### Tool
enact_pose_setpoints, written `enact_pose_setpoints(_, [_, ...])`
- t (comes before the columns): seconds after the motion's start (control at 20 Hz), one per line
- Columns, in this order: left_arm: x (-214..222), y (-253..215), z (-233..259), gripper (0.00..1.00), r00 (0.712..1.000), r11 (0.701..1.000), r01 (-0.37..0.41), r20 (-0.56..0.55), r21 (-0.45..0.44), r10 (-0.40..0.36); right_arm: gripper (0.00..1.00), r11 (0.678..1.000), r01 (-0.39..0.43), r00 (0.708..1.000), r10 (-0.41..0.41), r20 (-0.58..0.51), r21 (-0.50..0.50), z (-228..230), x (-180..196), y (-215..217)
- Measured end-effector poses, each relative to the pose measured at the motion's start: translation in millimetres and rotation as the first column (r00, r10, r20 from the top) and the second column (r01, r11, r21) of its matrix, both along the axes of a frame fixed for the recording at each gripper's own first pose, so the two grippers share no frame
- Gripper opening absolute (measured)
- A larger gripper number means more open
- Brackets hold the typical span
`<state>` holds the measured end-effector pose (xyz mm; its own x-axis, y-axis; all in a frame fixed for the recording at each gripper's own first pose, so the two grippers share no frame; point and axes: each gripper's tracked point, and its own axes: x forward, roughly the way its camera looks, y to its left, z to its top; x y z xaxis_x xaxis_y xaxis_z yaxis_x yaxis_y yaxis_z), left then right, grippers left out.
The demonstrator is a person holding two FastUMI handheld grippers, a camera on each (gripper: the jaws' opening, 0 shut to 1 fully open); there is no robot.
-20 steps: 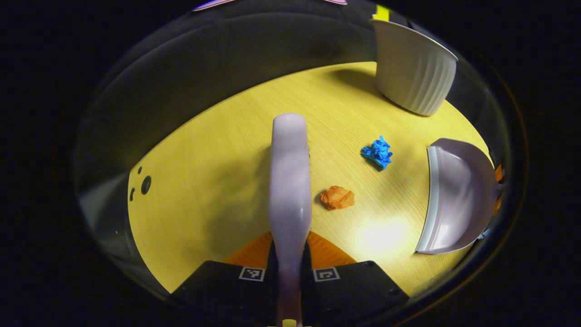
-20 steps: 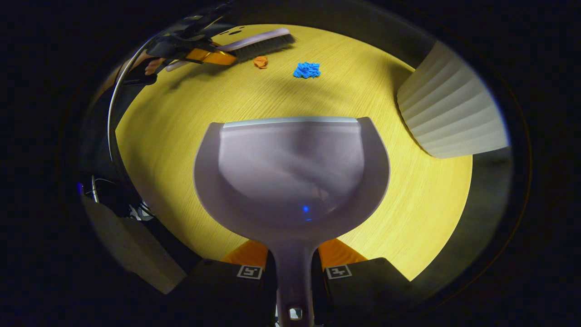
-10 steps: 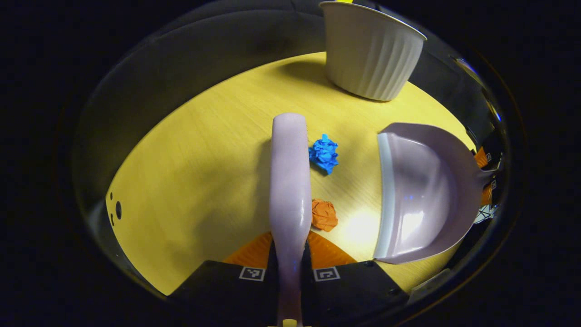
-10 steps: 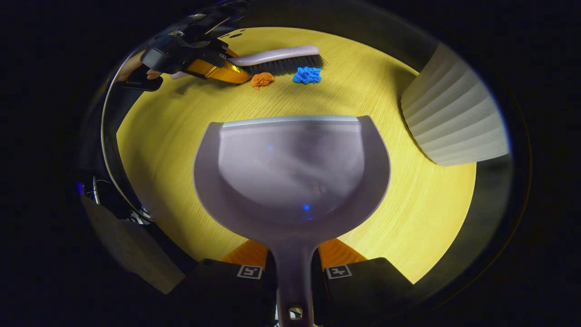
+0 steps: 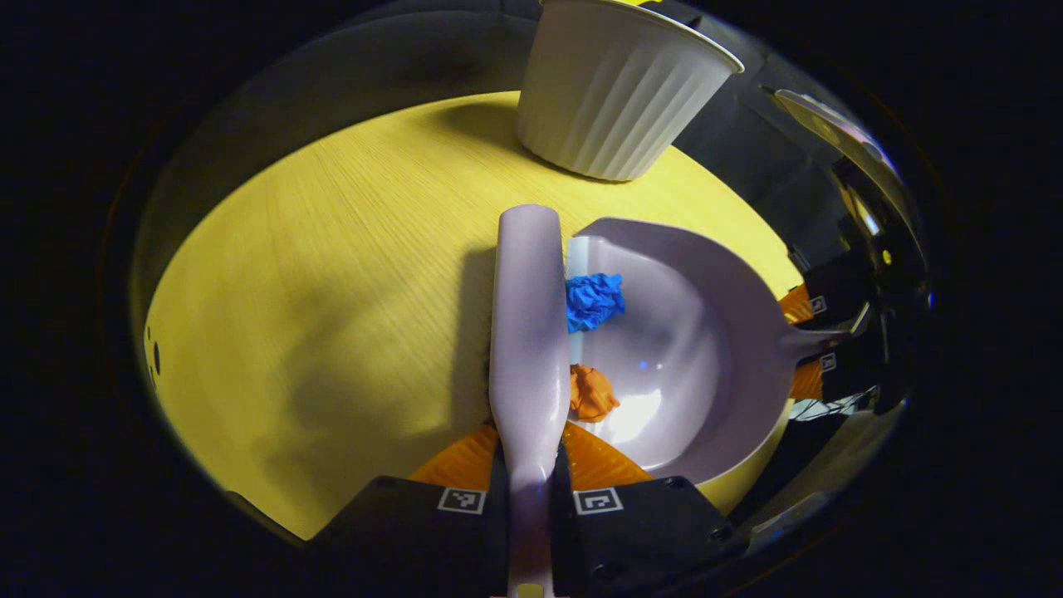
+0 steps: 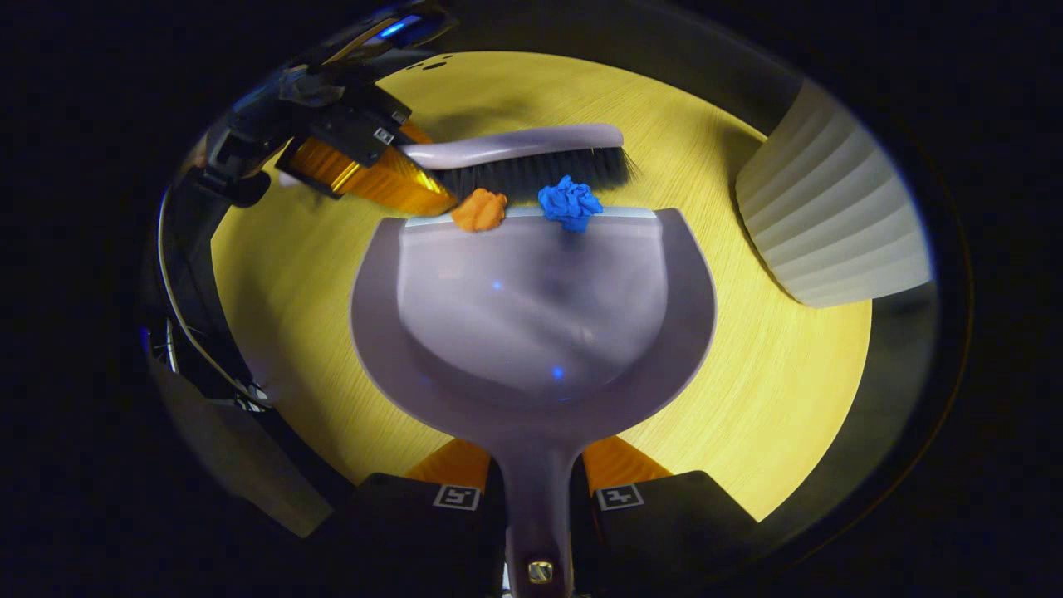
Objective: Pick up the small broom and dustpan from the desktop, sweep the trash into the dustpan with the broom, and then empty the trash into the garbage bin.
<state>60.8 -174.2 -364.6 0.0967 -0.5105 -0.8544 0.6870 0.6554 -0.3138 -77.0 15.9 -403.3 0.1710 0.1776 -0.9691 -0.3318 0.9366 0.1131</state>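
Presently: broom [image 5: 528, 324] clamped in left gripper [image 5: 529, 490], bristles against dustpan [image 6: 531, 316] lip. Dustpan handle clamped in right gripper [image 6: 537, 498]. Blue wad [image 6: 570, 202] and orange wad [image 6: 479, 210] lay on the lip; garbage bin [image 5: 619, 87] stood beyond.

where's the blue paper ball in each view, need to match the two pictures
Left gripper view: the blue paper ball sits near the middle, just right of the broom, on the front lip of the dustpan.
Right gripper view: the blue paper ball is at upper centre, on the dustpan's far lip, against the broom's bristles.
Shared landmark: the orange paper ball beside it on the same lip.
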Motion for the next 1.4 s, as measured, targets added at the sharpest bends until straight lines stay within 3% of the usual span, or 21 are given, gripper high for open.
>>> enact_pose_setpoints(0.2, [-5,0,10,0.24,0.997,0.997,-0.059,-0.044,-0.04,0.058,0.35,0.999,0.033,0.999,-0.033,0.04,0.011,0,1,2])
enact_pose_setpoints(0.4, [10,12,30,0.24,0.986,0.984,-0.158,0.034,-0.083,0.161,0.36,0.993,0.112,0.991,-0.114,0.071,0.033,7,-7,-1])
enact_pose_setpoints(0.5, [28,43,30,0.24,0.963,0.969,-0.241,0.109,-0.048,0.245,0.36,0.989,0.145,0.986,-0.146,0.075,0.025,18,-12,-3])
enact_pose_setpoints(0.65, [34,85,30,0.24,0.939,0.95,-0.311,0.157,0.001,0.307,0.35,0.976,0.218,0.974,-0.219,0.052,0.03,51,-30,-15])
enact_pose_setpoints(0.8, [23,103,31,0.24,0.926,0.938,-0.345,0.174,0.03,0.335,0.36,0.962,0.273,0.96,-0.274,0.056,0.012,85,-36,-28])
enact_pose_setpoints(1.05, [10,96,28,0.24,0.93,0.938,-0.347,0.141,0.023,0.341,0.36,0.94,0.341,0.934,-0.339,0.109,-0.003,149,-40,-52])
enact_pose_setpoints(1.25, [5,96,28,0.24,0.922,0.93,-0.367,0.14,0.025,0.36,0.36,0.921,0.388,0.915,-0.39,0.1,0.032,194,-46,-68])
enact_pose_setpoints(1.4, [1,93,25,0.24,0.92,0.927,-0.376,0.129,0.017,0.37,0.35,0.88,0.475,0.87,-0.473,0.139,0.021,248,-32,-119])
